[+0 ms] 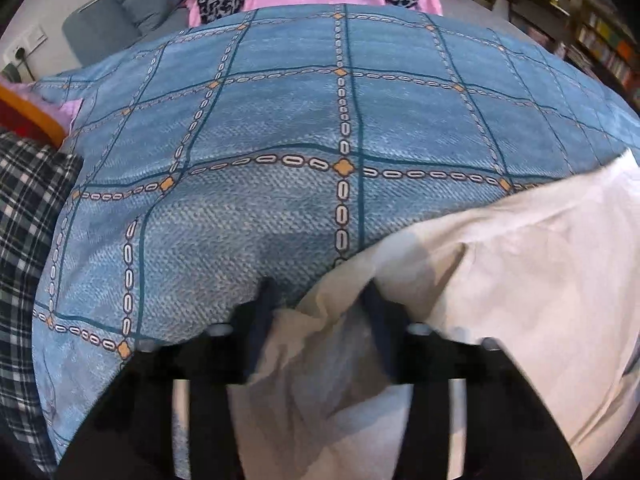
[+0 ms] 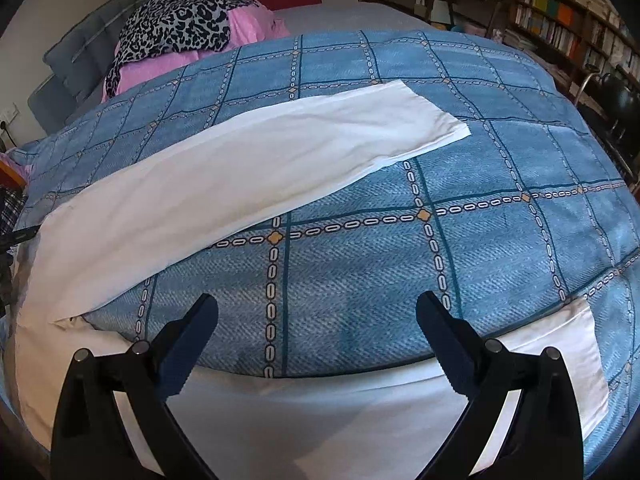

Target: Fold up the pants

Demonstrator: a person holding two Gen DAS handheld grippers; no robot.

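White pants (image 2: 248,160) lie spread on a blue checked bed cover (image 2: 440,264). One leg runs up to the right; the other leg (image 2: 360,412) lies along the near edge under my right gripper. My right gripper (image 2: 316,316) is open and empty, its fingers above that near leg. In the left wrist view the pants (image 1: 520,264) fill the lower right. My left gripper (image 1: 316,300) has bunched white cloth of the pants between its fingers, close in on it; its fingertips are partly hidden by the cloth.
A leopard-print cloth (image 2: 180,20) on pink bedding (image 2: 160,68) lies at the head of the bed. A plaid garment (image 1: 24,240) lies at the left edge. Bookshelves (image 2: 568,28) stand at the far right.
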